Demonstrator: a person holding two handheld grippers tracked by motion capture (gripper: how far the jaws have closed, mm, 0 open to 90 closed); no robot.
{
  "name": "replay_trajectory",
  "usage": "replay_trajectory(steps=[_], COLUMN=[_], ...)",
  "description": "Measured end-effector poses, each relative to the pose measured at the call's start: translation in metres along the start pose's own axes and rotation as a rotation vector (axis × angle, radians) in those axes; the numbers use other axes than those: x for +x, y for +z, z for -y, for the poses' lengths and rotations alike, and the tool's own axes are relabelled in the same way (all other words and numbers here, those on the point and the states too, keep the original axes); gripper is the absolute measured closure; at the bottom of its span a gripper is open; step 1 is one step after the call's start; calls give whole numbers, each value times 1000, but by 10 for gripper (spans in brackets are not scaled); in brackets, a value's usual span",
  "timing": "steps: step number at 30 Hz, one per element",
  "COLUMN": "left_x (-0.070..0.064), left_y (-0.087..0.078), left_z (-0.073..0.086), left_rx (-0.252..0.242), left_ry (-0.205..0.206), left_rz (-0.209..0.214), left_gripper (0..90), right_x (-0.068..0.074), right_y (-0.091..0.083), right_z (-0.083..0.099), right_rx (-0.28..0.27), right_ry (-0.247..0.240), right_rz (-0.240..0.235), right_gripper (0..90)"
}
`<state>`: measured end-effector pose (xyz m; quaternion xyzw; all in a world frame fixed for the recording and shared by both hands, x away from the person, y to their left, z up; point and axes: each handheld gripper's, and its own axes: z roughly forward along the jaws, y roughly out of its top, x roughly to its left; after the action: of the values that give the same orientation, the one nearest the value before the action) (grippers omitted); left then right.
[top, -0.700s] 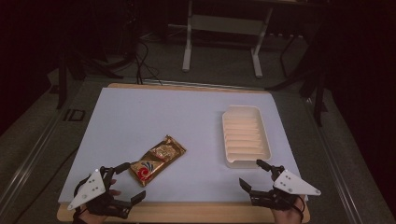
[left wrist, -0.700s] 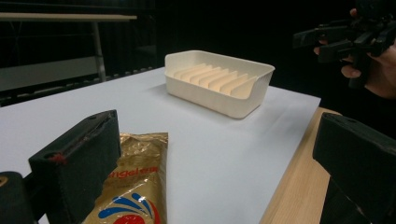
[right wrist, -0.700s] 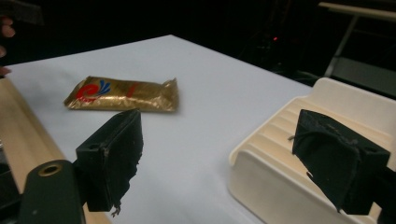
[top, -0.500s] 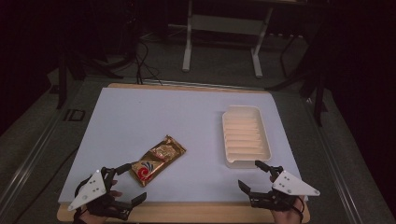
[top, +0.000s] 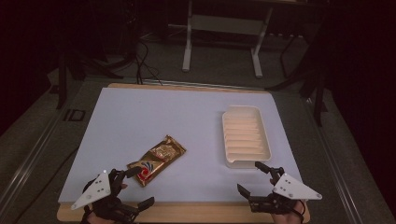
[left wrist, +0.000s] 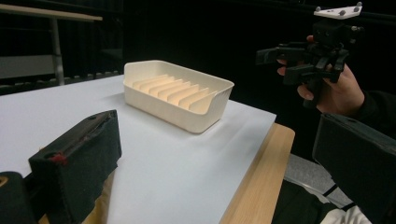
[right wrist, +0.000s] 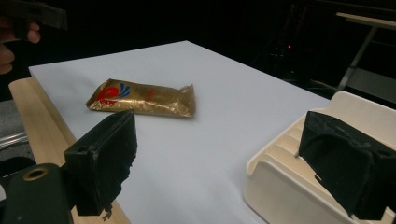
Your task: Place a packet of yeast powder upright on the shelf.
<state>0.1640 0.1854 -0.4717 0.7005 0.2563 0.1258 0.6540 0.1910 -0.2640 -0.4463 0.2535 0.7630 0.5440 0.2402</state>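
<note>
While both claws stand apart and empty in the high view, left gripper [top: 133, 190] is just beside the gold snack packet [top: 156, 159]; right gripper [top: 256, 179] nears the ribbed cream tray [top: 246, 137]. Left gripper view: tray close to the white table's [left wrist: 196, 172] edge. Right gripper view: packet lies flat; slippery foil risks a slipped pinch.

The printing on the gold foil snack wrapper with a red and blue emblem [top: 156, 159] was too small to read from the high view and too blurred in the right gripper view. In the right gripper view the cream ribbed plastic tray [right wrist: 299, 140] was partly covered by one black pad of the right tongs [top: 254, 179], and the picture's right and bottom edges cut it off. In the high view the bottom edge cropped the hand [top: 100, 215] holding the left tongs [top: 138, 186]. Beyond the desk [top: 187, 116], the dark background hid most detail.
</note>
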Motion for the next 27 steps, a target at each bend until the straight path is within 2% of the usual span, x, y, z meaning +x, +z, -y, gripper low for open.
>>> replay_trajectory(steps=[3,4,6,8,10,11,15,17,19,21,27], left_x=[-3,-5,-7,-9,-8,-7,-5,-2,1,9,25], left_y=[4,6,10,15,15,14,16,18,19,21,26], left_z=[-3,-4,-4,-8,-10,-16,-25,-32,-34,-38,-52], left_rx=[21,30,49,81,85,89,117,124,119,118,129], left_ry=[-6,2,0,3,-2,-21,-9,10,6,7,27], left_rz=[-12,-19,3,5,15,42,55,39,34,18,-20], left_gripper=[21,34,34,34,34,34,34,34,33,33,34], right_x=[0,-1,0,2,3,3,9,12,13,14,14], right_y=[0,2,4,6,6,5,5,6,6,6,7], right_z=[0,1,1,1,-1,-2,-4,-5,-6,-6,-6], right_rx=[10,28,40,41,37,38,28,29,28,26,20], right_ry=[3,18,14,8,10,23,13,3,-6,-15,2], right_rz=[-6,-24,-27,-22,-19,-55,-77,-83,-76,-81,-85], right_gripper=[112,112,109,104,103,103,103,103,104,103,103])
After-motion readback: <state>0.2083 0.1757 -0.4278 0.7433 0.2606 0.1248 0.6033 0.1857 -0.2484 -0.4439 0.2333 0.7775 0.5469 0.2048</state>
